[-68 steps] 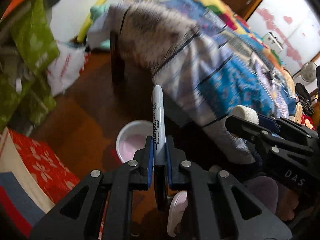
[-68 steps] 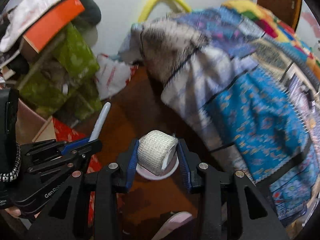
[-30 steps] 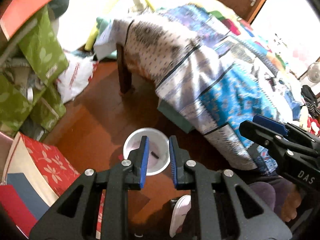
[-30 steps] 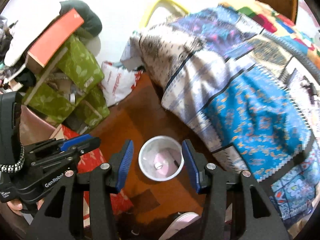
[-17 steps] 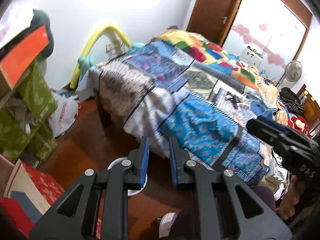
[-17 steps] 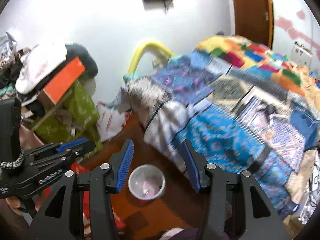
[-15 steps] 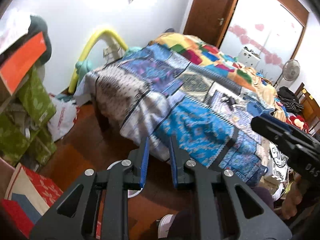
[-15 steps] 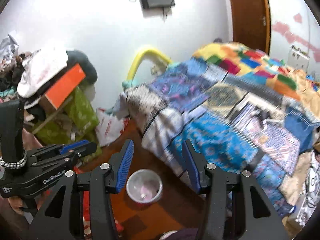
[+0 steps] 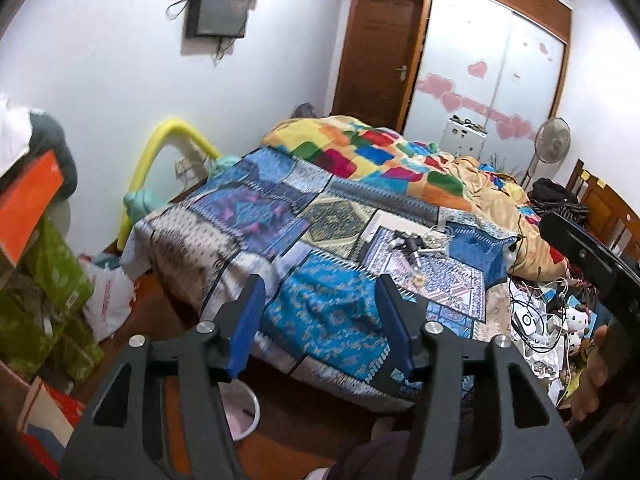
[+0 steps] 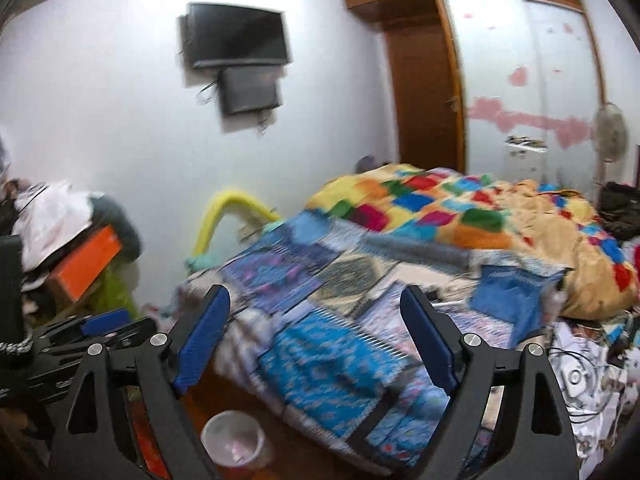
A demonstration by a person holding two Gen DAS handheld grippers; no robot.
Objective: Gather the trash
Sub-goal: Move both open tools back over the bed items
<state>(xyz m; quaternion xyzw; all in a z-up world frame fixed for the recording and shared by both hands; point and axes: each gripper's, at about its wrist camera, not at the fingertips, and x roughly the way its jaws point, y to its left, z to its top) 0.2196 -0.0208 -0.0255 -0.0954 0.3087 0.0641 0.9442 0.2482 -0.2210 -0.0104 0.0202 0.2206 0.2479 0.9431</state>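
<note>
While both tongs gape empty, left tongs [image 9: 320,320] and right tongs [image 10: 316,336] face bed [image 9: 280,216]. Small dark items [image 9: 412,246] lie mid-bed, ahead-right, nearer your right. Bin [image 10: 234,448] on floor by bed's near corner.

The left claw [image 9: 320,312] is black with blue pads [image 9: 247,322]. The right claw [image 10: 316,334] is black and blue too. Past the claws, the bed cover [image 9: 320,312] is blue with small patterns. Farther off lies a blanket [image 9: 360,158] with yellow, red, green and blue squares. Below the left claw, the bin [image 9: 242,412] is white with pink inside. The floor [image 9: 304,412] is brown. To the left are green leafy boxes [image 9: 60,276] and an orange box [image 9: 28,204]. The walls [image 9: 120,60] are white.
</note>
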